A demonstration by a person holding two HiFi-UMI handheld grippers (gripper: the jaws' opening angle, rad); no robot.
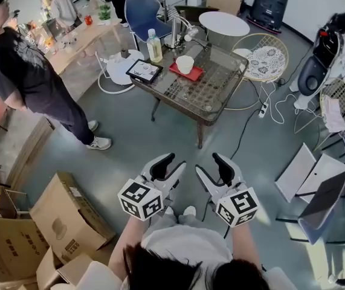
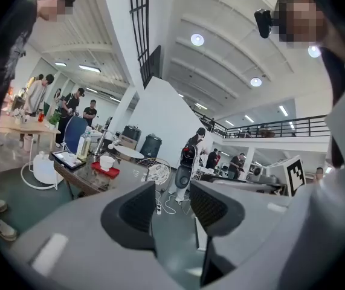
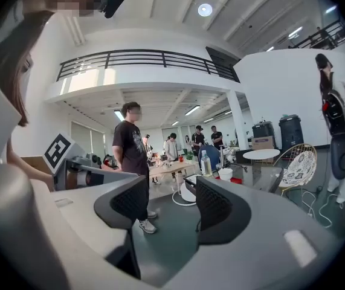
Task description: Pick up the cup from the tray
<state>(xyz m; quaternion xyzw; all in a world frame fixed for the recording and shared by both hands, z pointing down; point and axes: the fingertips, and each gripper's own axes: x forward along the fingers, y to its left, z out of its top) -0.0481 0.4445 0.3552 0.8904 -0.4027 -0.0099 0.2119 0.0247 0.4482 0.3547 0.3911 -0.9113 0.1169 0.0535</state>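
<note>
Head view looks steeply down; the other two (held low) face the same distant table (image 1: 211,88).

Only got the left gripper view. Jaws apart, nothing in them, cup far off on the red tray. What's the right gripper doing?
Observer: The right gripper matches: jaws apart, nothing between them.
Operator: Anything on the floor I can't see?
Observer: Cardboard boxes sit on the floor at the person's left, off the line to the table.
Operator: How's the tray placed from above?
Observer: The red tray lies back from the near edge with the cup on it; the tabletop in front of it is bare.
</note>
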